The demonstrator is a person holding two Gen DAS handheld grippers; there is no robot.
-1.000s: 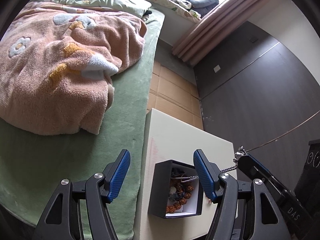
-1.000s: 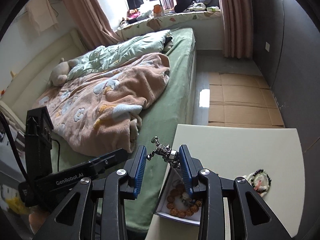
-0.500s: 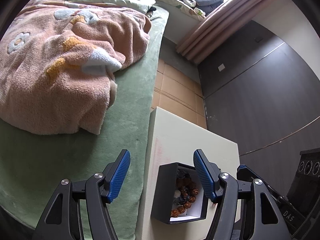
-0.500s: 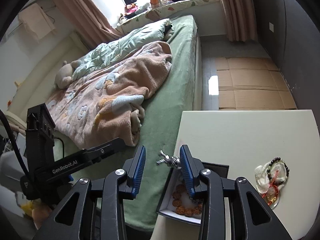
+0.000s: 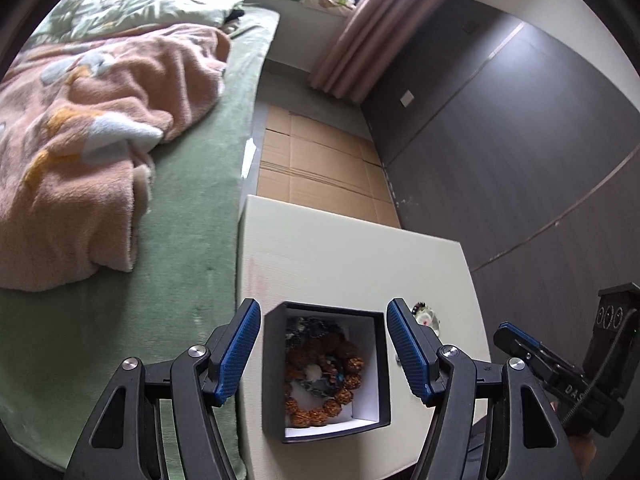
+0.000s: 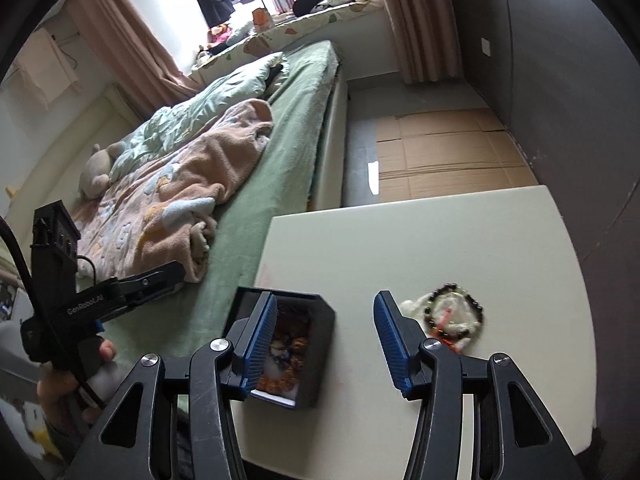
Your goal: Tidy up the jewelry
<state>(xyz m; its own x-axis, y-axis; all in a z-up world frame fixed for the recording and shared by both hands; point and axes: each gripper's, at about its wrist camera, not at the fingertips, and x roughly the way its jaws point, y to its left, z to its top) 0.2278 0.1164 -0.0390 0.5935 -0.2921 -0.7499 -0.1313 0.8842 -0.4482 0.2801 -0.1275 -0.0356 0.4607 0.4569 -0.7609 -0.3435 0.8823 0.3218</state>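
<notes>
Bedroom surroundings frame a pale cream rectangular bench (image 5: 352,256) standing just beside a bed with a green sheet (image 5: 180,208) and a rumpled pink fleece blanket (image 5: 92,128). Near the bench's front edge, on the side next to the bed, sits a small black square cardboard box with a white lining (image 5: 326,368), lid off. Inside it lies a brown wooden bead bracelet (image 5: 320,376) coiled in a ring, with some darker beaded pieces (image 5: 312,326) tangled at the far end of the box.

Away from the bed, apart from the box, a dark bead bracelet with a red cord (image 6: 452,316) rests on the bare bench top over something whitish and crumpled; what that is I cannot tell. I judge the sorting partly done: several pieces are in the box, and at least this loose bracelet is left to gather, and perhaps a lid to fit, though none shows.

From the left wrist view, the left hand-held gripper (image 5: 322,354) hovers above the box, blue-padded fingers (image 5: 236,354) spread wide to either side of it, touching nothing. The right hand-held gripper (image 6: 326,344) is likewise spread and empty, one finger over the box's edge, the other pointing toward the loose bracelet, tilted down at the bench between the two.
</notes>
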